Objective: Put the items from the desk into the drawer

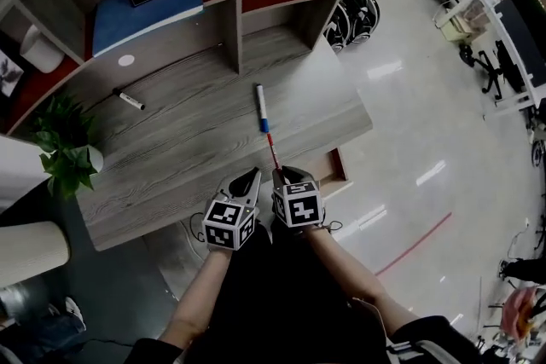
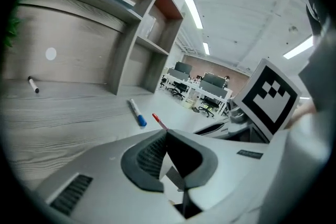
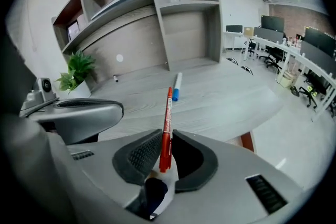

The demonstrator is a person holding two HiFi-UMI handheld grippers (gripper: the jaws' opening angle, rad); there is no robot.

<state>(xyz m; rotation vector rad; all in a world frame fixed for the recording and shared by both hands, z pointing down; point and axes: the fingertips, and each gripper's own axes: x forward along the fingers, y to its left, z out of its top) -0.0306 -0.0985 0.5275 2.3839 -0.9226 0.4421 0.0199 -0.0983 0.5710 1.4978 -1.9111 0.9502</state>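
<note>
Right gripper (image 3: 167, 138) clamped on tail of red pen (image 3: 168, 113) above desk (image 1: 188, 158) edge, left gripper (image 2: 166, 135) jaws together, empty, drawer (image 1: 339, 170) just right, 1 blue marker (image 1: 262, 108), 1 black pen (image 1: 130, 100) beyond; tail-only pinch may let pen swivel, drop.

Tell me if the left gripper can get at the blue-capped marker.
Probably yes: only bare desk lies between the left gripper and the marker; its shut, empty jaws must open first.
</note>
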